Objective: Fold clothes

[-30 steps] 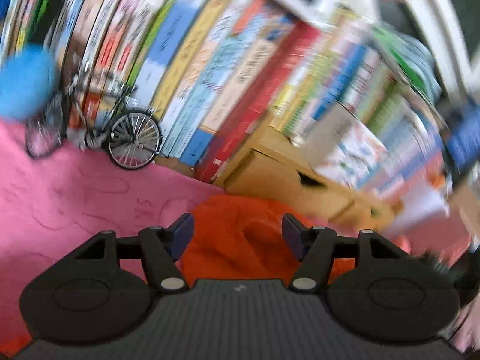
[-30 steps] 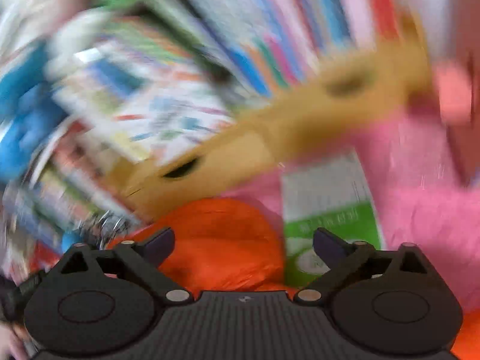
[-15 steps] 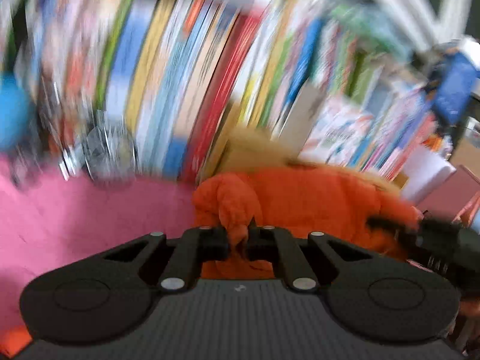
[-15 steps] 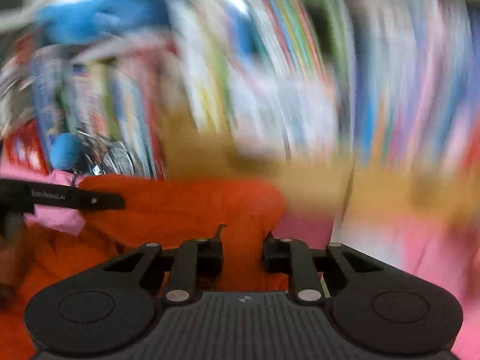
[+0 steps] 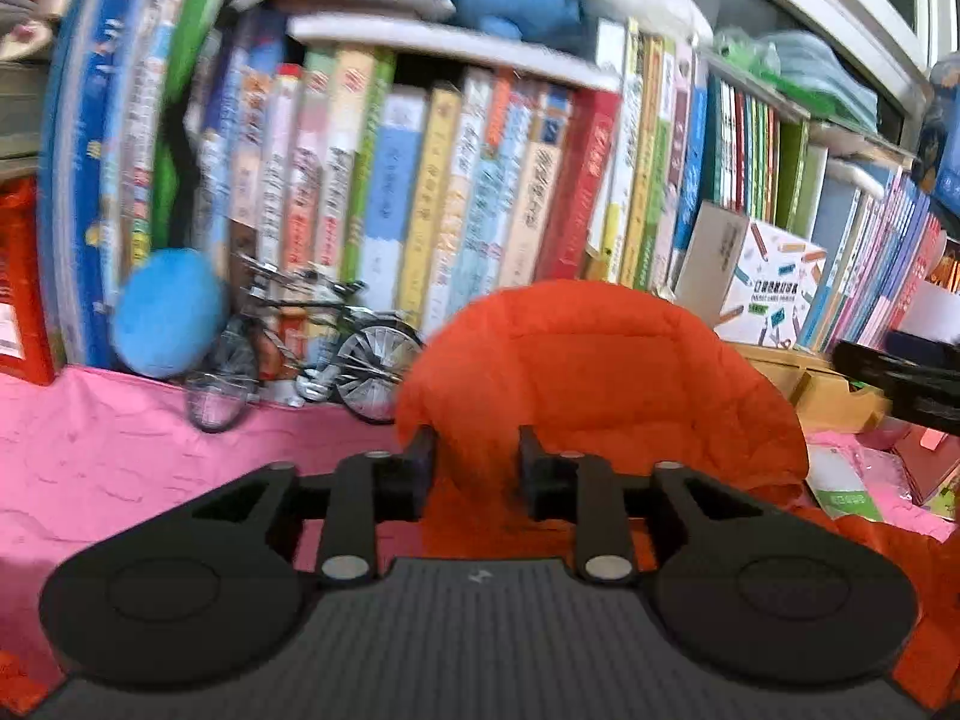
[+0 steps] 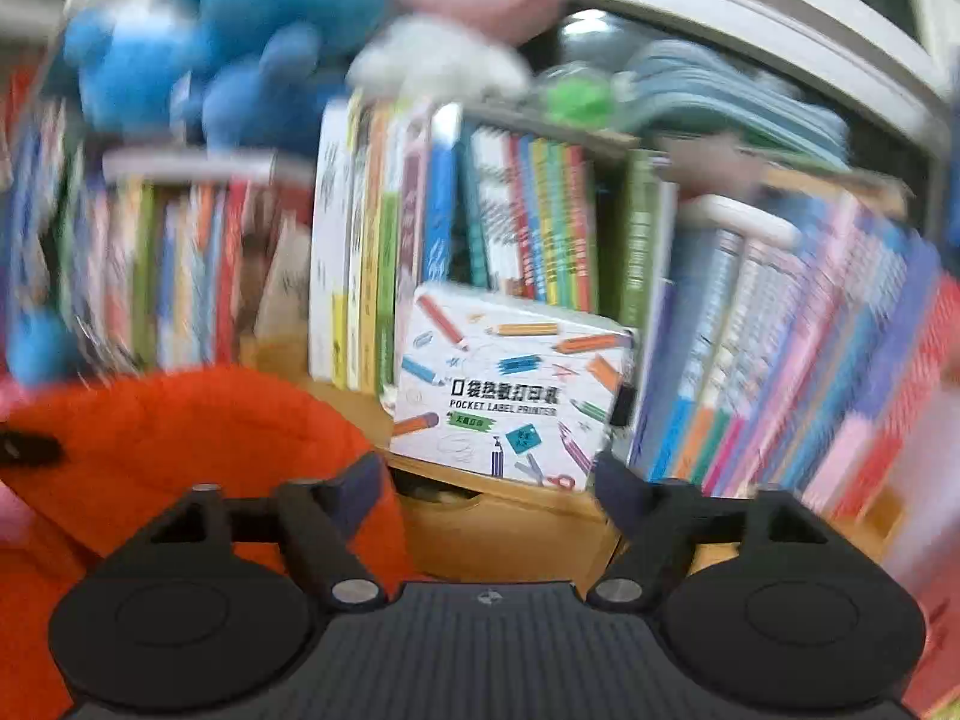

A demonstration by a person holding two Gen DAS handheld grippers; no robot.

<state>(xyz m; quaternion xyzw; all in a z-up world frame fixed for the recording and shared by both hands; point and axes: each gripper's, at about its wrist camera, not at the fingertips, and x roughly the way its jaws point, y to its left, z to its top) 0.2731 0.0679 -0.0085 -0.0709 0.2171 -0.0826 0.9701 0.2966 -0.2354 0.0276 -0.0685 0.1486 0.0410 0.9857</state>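
Orange quilted fabric, the puffy garment (image 5: 600, 384), stands humped on the pink cloth (image 5: 120, 468) in front of the crowded bookshelf (image 5: 420, 180), and that springy bulk is the main worry: a padded fold like this will likely bounce open once nothing presses on it, so the work could undo itself. The left gripper (image 5: 477, 459) points slightly downward at the near side of the hump; its jaws are opening, with a ridge of orange cloth between them, though the pads no longer seem to press on it. If that ridge clings to a pad, drawing back could drag the whole pile askew. The toy bicycle (image 5: 306, 354) stands just beside the garment's left edge, and a sliding sleeve could tip it. The right gripper (image 6: 489, 483) sits at the garment's right side, aimed nearly level at the printer box (image 6: 510, 384); its jaws are spreading wide with nothing between them, the cloth only near its left finger
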